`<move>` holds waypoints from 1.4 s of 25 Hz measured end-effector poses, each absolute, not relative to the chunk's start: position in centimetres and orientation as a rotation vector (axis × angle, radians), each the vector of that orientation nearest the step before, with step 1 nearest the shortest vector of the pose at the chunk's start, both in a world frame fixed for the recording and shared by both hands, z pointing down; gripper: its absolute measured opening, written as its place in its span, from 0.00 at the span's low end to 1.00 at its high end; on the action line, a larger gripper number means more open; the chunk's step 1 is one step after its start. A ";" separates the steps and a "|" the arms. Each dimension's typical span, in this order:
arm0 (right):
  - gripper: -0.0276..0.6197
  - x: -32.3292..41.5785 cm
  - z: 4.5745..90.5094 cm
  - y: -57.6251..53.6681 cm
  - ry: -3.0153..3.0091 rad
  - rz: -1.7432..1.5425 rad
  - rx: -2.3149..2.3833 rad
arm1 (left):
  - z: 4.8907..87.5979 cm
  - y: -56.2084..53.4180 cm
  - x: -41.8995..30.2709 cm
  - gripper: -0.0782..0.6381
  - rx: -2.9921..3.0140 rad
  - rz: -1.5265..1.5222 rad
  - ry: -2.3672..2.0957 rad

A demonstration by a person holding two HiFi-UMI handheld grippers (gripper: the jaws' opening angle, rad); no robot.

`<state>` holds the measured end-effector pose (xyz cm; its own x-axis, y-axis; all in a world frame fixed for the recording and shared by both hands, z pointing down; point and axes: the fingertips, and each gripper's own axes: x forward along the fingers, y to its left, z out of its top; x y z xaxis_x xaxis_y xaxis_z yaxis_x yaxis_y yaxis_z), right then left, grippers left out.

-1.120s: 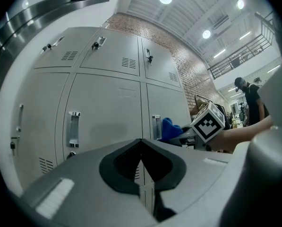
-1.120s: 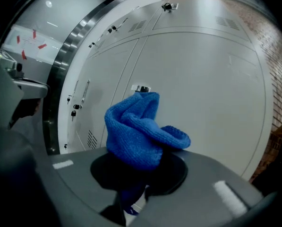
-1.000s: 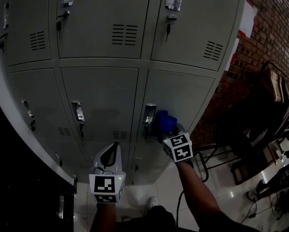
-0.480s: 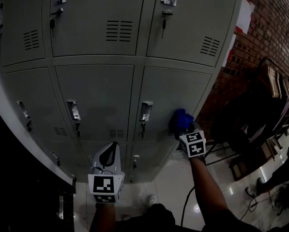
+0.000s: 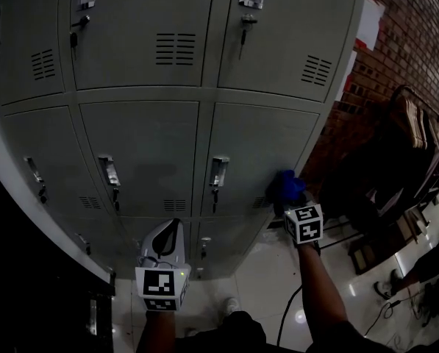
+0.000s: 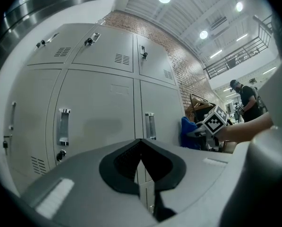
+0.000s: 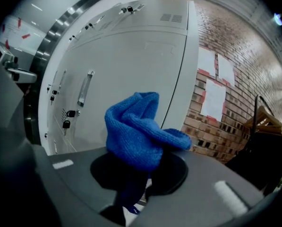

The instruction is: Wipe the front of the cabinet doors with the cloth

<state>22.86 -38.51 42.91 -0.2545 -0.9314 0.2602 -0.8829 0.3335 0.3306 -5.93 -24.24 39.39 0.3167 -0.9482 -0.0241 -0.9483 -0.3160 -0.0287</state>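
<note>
At door (image 5: 259,149) edge, rt hand-held gripper (image 5: 290,201) clamps cloth (image 5: 285,184).

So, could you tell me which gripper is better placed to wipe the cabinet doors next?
The right gripper: its jaws are shut on the blue cloth, held at the right-hand door. The left gripper is shut and empty.

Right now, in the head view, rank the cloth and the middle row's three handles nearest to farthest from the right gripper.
1. Cloth, in the right gripper
2. Right handle, just left
3. Centre handle, further left
4. Left handle, far left
</note>
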 end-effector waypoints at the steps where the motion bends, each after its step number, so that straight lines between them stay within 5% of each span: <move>1: 0.17 22.8 43.2 -38.1 -2.207 -0.161 1.595 | 39.5 -24.3 -5.9 0.13 -2.520 0.002 1.815; 18: 0.16 22.9 51.8 -39.7 -2.151 0.088 1.606 | 41.8 -25.5 -6.4 0.13 -2.532 -0.088 1.845; 35: 0.16 7.1 50.1 -37.7 -2.351 -0.098 1.256 | 40.9 -25.1 -9.6 0.13 -2.475 -0.047 1.918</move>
<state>7.11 -37.68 50.14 -0.4707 -0.8010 0.3699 -0.7673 0.5786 0.2766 -9.58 -25.12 40.87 0.2489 -0.9684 0.0175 -0.9681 -0.2493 -0.0263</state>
